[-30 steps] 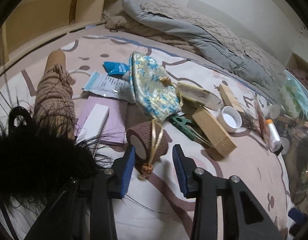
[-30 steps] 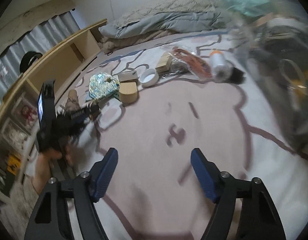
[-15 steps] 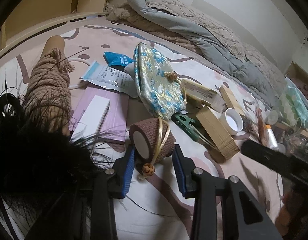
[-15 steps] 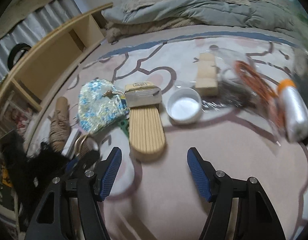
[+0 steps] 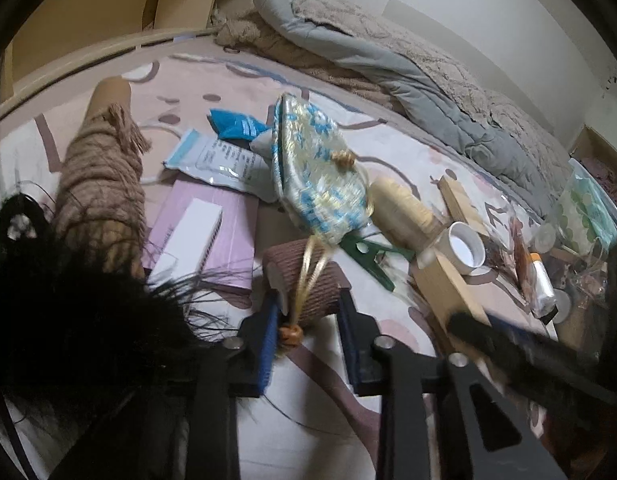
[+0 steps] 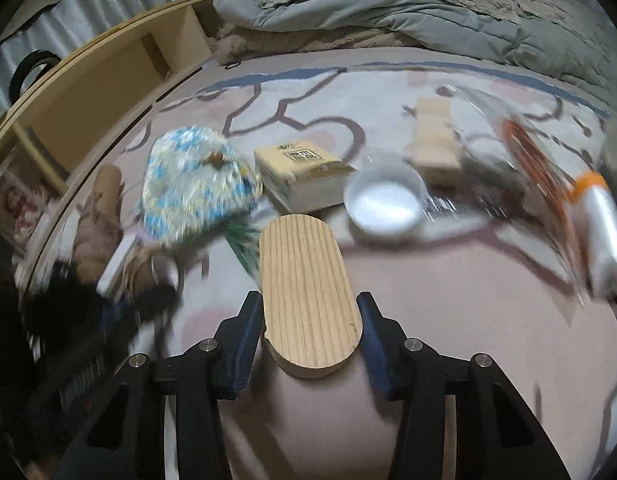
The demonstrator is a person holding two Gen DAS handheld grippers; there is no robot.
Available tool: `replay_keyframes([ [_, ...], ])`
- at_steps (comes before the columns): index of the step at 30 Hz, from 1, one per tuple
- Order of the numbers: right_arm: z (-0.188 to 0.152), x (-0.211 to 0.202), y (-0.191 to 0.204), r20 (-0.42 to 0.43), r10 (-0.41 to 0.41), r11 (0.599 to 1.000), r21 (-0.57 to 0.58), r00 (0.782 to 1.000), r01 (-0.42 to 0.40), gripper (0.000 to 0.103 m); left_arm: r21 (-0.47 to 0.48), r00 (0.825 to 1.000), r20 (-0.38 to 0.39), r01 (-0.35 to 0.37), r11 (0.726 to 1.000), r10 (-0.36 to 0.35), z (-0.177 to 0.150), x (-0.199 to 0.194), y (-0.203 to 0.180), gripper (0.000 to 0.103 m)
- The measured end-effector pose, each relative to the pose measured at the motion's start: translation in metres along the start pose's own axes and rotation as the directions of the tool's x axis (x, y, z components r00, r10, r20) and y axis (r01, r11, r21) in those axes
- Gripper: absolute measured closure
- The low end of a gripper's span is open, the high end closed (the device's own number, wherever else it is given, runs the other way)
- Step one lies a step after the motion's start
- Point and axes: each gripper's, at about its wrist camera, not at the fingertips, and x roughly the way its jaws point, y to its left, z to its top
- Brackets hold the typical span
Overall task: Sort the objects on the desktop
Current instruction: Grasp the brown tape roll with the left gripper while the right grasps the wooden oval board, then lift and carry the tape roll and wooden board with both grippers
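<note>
My left gripper (image 5: 306,312) is shut on a brown bandage roll (image 5: 304,280), with a gold cord and bead hanging across its front. My right gripper (image 6: 310,322) has closed its pads on both sides of an oval wooden box (image 6: 306,286) that lies on the pink patterned cover (image 6: 468,320). That box shows in the left wrist view (image 5: 448,292), with the right gripper's black arm across it. A blue floral pouch (image 5: 316,176) lies just behind the roll.
A black feather duster (image 5: 68,320) fills the left. A rope-wrapped post (image 5: 100,184), a purple book with a white box (image 5: 188,236), a green clip (image 5: 368,256), a white cup (image 6: 384,200), a yellow packet (image 6: 304,172), a silver bottle (image 6: 602,228) and a grey quilt (image 6: 388,12) surround them.
My left gripper advanced and closed on the brown roll. My right gripper swung left across the cover, came in over the wooden box and closed its fingers around it.
</note>
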Motion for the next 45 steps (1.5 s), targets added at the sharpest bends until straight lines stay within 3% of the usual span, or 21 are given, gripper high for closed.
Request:
replay_keyframes([
  [4, -0.032, -0.028, 0.0, 0.001, -0.065, 0.995, -0.077, 0.998, 0.065, 0.055, 0.002, 1.0, -0.004, 0.022, 1.0, -0.022, -0.004, -0.007, -0.004, 0.078],
  [12, -0.09, -0.078, -0.007, -0.003, -0.138, 0.983, -0.127, 0.99, 0.136, 0.055, 0.002, 0.993, -0.06, 0.1, 0.995, -0.1, -0.027, -0.03, -0.013, 0.078],
  [17, -0.114, -0.096, -0.01, 0.004, -0.177, 0.98, -0.091, 0.984, 0.177, 0.055, -0.013, 0.982, -0.122, 0.145, 0.989, -0.146, -0.048, -0.048, -0.014, 0.078],
  [24, -0.144, -0.117, -0.016, 0.024, -0.206, 0.977, -0.048, 0.978, 0.207, 0.055, -0.022, 0.973, -0.147, 0.176, 0.984, -0.177, -0.08, -0.074, -0.015, 0.078],
  [31, -0.161, -0.132, -0.023, 0.04, -0.2, 0.98, 0.023, 0.979, 0.2, 0.055, 0.055, 0.964, -0.16, 0.224, 0.973, -0.213, -0.118, -0.109, -0.028, 0.078],
  [34, -0.166, -0.136, -0.022, 0.044, -0.198, 0.98, 0.036, 0.979, 0.197, 0.056, 0.091, 0.952, -0.174, 0.27, 0.959, -0.252, -0.134, -0.12, -0.037, 0.078],
  [40, -0.171, -0.139, -0.02, 0.055, -0.196, 0.98, 0.034, 0.979, 0.194, 0.057, 0.118, 0.877, -0.242, 0.452, 0.884, -0.416, -0.154, -0.133, -0.063, 0.078],
  [42, -0.171, -0.14, -0.022, 0.054, -0.188, 0.982, 0.042, 0.981, 0.186, 0.057, 0.149, 0.872, -0.254, 0.463, 0.874, -0.419, -0.16, -0.136, -0.071, 0.078],
  [45, -0.172, -0.14, -0.023, 0.053, -0.181, 0.983, 0.047, 0.982, 0.179, 0.057, 0.202, 0.888, -0.256, 0.435, 0.877, -0.381, -0.166, -0.136, -0.08, 0.078],
])
